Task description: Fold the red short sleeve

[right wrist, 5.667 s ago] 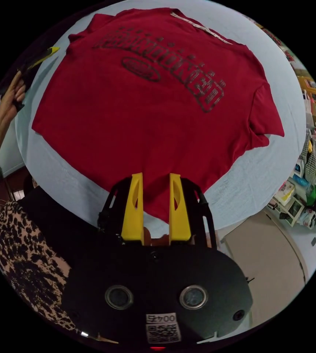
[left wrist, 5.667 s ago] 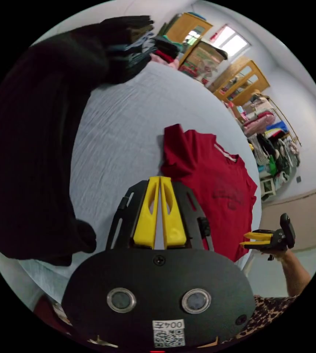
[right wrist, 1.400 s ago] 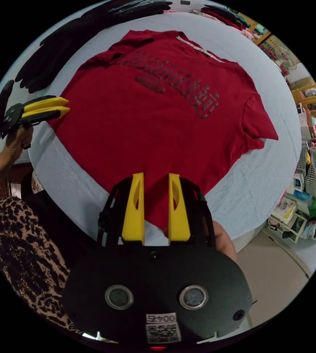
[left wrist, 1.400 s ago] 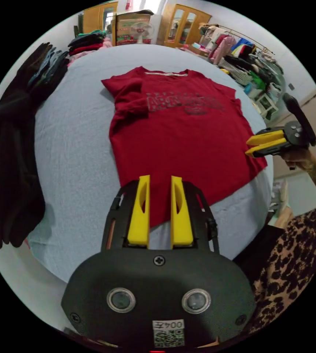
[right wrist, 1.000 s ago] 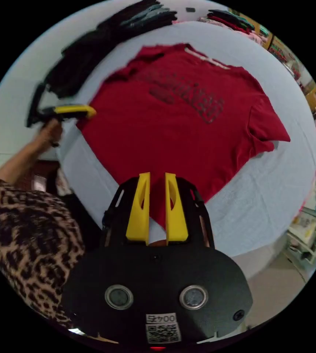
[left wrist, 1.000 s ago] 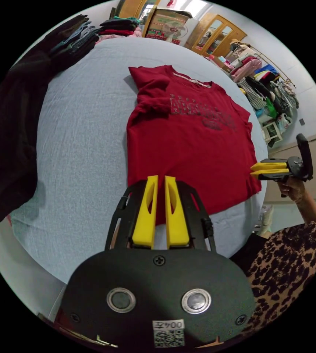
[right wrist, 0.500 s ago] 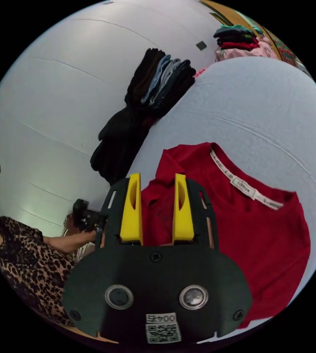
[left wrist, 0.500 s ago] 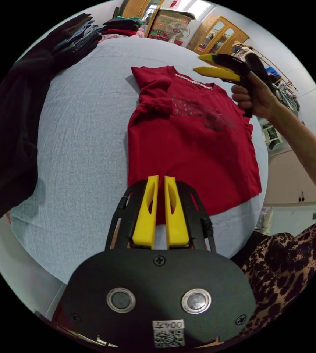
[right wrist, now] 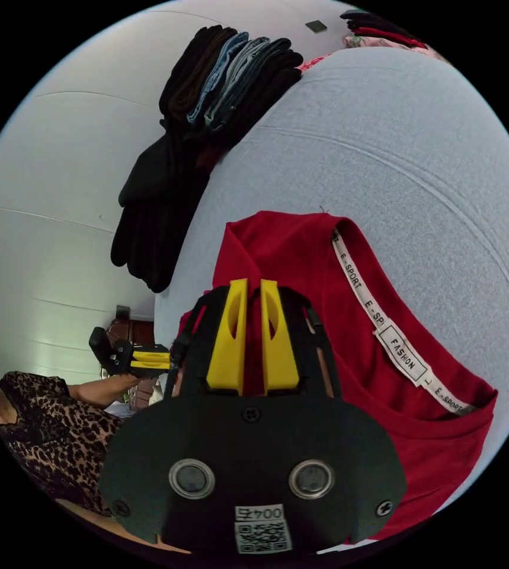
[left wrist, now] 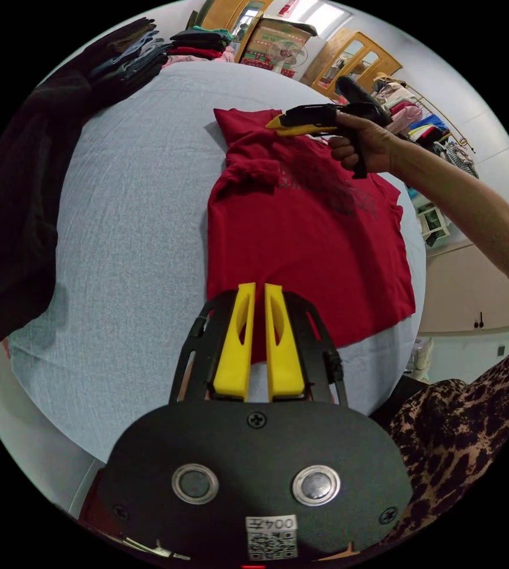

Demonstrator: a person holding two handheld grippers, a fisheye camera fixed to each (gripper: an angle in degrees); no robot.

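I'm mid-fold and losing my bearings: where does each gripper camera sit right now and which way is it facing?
Left gripper view: rides the left gripper at the hem of the red shirt, looking up its length toward the collar; own yellow jaws nearly together, plus the person's arm holding the right gripper.
Right gripper view: rides the right gripper at the shirt's shoulder beside the neckline, facing the dark clothes pile; own jaws close together, the left gripper and patterned sleeve behind.
Shared: shirt, bed, both grippers.
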